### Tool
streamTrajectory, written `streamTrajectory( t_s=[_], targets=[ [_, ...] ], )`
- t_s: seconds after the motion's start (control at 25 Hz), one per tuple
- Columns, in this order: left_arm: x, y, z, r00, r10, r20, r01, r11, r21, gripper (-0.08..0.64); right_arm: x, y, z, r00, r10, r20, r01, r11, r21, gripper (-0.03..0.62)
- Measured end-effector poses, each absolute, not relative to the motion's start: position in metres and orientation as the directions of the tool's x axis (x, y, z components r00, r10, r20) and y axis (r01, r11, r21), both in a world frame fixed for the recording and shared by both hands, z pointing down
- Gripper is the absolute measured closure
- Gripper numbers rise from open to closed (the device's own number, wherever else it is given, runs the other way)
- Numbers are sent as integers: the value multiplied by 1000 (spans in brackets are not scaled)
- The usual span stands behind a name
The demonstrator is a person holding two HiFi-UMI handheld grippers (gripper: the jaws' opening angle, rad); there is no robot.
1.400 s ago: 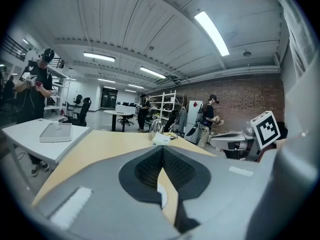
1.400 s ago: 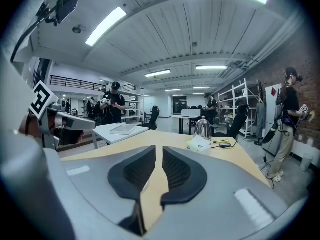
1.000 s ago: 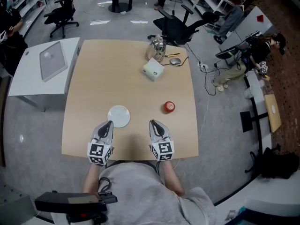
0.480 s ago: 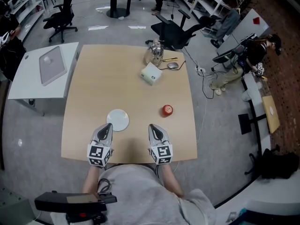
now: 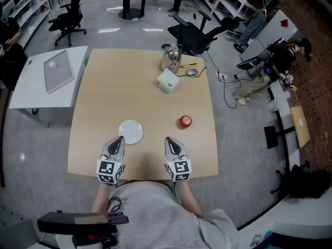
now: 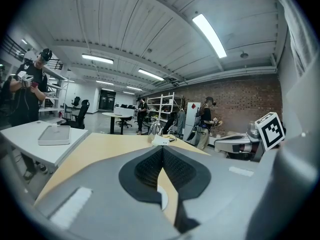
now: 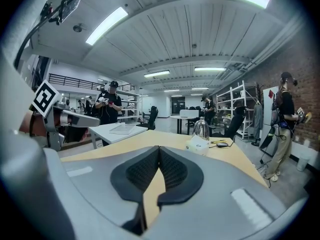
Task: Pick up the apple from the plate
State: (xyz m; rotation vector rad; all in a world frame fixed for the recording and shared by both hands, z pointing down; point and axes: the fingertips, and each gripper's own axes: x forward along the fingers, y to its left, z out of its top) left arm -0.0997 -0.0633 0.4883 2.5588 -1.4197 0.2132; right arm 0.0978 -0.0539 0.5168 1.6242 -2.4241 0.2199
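The apple (image 5: 185, 121) is sitting on the bare tabletop (image 5: 104, 87), off to the right of the white plate (image 5: 130, 132) and well apart from it. Your right hand-held gripper (image 5: 169, 139) is parked near the front edge, down-left of the apple, jaws pinched together on nothing. Your left hand-held gripper (image 5: 120, 138) is the same deal: closed up, holding nothing, tip right by the plate's near rim. Farther back there's a white box (image 5: 167, 80).
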Motion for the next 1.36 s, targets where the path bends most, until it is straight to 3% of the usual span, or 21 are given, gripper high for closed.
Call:
streamTrajectory(
  t_s=[1.36],
  targets=[
    [-105,-58,492,509,-827,238,-860,-498,112,540,96,-49,516,-381,-888,257,-920,392,-8,584]
  ],
)
